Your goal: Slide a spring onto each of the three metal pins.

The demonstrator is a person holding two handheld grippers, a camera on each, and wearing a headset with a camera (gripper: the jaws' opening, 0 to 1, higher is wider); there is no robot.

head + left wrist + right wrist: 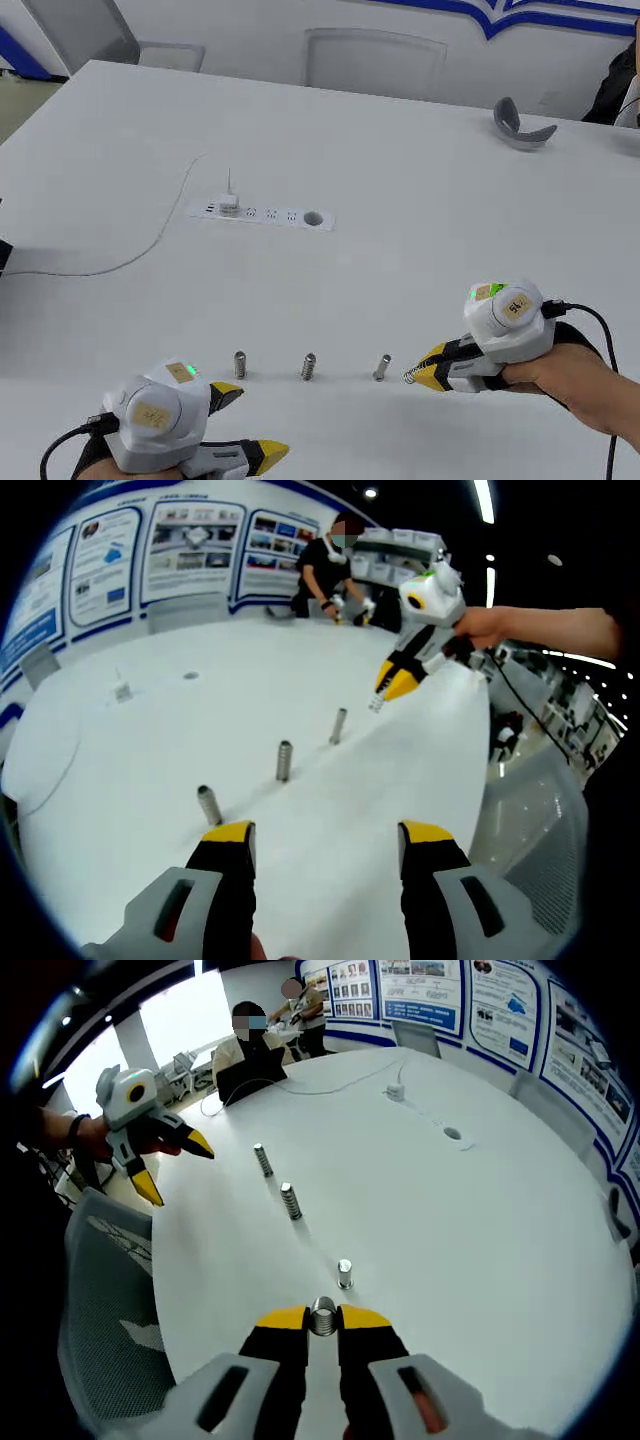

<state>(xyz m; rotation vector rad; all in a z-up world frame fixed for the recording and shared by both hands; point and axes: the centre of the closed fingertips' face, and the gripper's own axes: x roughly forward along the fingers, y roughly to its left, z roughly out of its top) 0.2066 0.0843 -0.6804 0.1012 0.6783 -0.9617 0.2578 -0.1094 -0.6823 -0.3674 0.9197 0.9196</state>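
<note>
The bare pin [345, 1273] stands upright on the tabletop [470, 1220], low in the frame's centre. It is just ahead of the spring [322, 1312], whose axis points toward it, pinched in the nearer right hand-held gripper [322, 1322]. The left hand-held gripper [326, 832] gapes empty.

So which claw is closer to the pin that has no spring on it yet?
The right claw. It sits just beside the bare pin, pinching a spring. The left claw is farther off, open, near the pin at the other end of the row.
</note>
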